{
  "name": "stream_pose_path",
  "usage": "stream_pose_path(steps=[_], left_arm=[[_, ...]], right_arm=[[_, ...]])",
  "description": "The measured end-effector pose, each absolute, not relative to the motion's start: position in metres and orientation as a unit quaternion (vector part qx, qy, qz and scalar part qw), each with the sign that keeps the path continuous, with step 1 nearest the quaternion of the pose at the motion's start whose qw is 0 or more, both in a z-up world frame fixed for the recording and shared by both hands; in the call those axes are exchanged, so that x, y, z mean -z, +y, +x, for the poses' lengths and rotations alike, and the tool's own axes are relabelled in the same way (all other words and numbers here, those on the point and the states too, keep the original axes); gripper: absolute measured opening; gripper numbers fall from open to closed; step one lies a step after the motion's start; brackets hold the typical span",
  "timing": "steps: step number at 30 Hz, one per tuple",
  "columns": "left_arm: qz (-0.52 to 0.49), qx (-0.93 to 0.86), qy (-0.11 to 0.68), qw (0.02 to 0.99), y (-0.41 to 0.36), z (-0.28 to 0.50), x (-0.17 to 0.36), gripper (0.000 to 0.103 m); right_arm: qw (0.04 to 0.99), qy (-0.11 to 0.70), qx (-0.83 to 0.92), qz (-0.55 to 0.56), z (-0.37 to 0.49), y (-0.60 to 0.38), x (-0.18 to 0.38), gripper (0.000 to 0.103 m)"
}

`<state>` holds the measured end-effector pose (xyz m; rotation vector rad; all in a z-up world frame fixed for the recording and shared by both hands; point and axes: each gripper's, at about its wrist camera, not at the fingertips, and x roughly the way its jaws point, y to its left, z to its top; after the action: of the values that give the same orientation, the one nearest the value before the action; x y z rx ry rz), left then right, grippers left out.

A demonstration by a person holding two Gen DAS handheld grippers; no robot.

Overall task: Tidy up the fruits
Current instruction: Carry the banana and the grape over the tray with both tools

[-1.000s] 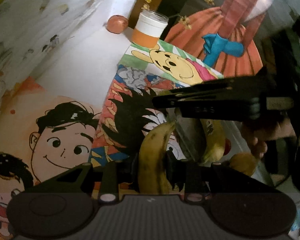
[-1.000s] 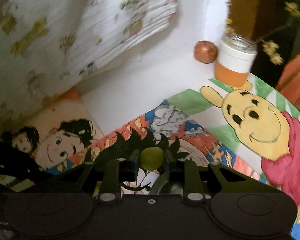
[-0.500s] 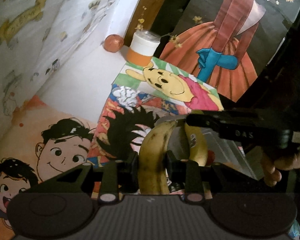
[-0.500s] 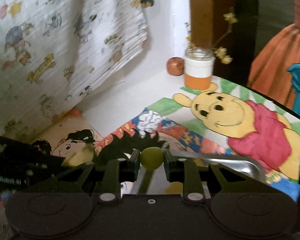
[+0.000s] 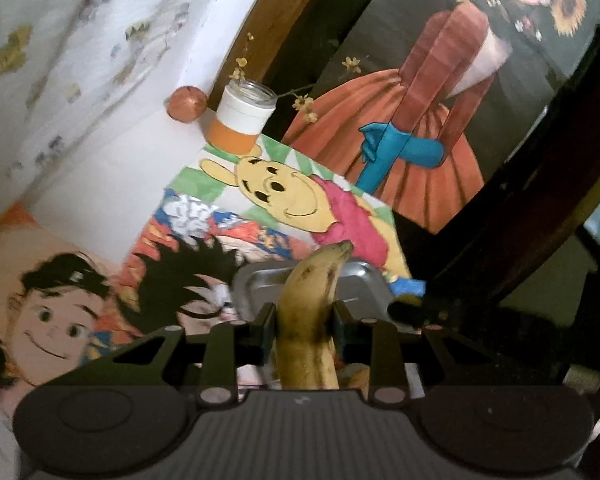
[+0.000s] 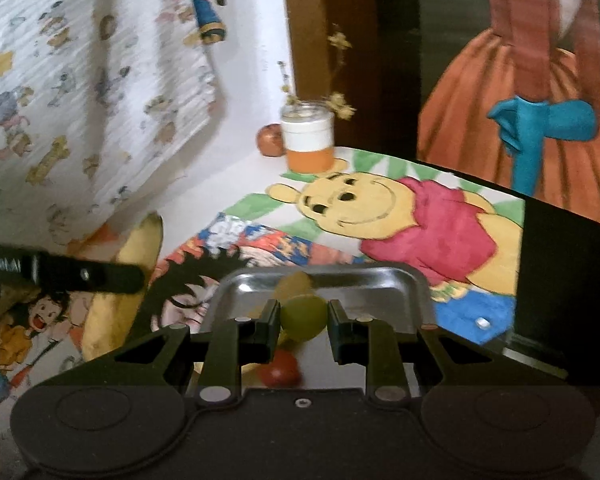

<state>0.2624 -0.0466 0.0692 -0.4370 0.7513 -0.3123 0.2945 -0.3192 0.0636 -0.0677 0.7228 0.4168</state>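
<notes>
My left gripper (image 5: 304,322) is shut on a speckled yellow banana (image 5: 312,300), held above the near end of a steel tray (image 5: 360,284). In the right wrist view the banana (image 6: 116,280) hangs at the left beside the left gripper's black finger (image 6: 80,274). A small round green fruit (image 6: 303,316) sits pinched in my right gripper (image 6: 303,320), which is shut on it over the steel tray (image 6: 404,284). Below the fingers, a red fruit (image 6: 280,372) and part of a yellow one lie in the tray.
Cartoon drawings cover the table (image 6: 380,208). At the back corner stand a white and orange jar (image 6: 308,140) with dried flowers and a reddish round fruit (image 6: 270,140). A patterned cloth (image 6: 80,100) hangs at the left; a painting (image 6: 540,120) leans at the right.
The right gripper has swung right with the green fruit and now hangs over the tray. The left gripper has risen with the banana; the right gripper has left the left wrist view.
</notes>
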Motion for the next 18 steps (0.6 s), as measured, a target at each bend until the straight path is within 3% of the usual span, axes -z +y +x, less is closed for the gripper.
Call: stream_pose_path(steps=[18], left_arm=[[-0.189,0.177,0.41,0.875,-0.097,0.291,-0.041,0.032]], right_arm=[[0.916,0.369,-0.155,-0.009,0.296,-0.362,-0.019,0.027]])
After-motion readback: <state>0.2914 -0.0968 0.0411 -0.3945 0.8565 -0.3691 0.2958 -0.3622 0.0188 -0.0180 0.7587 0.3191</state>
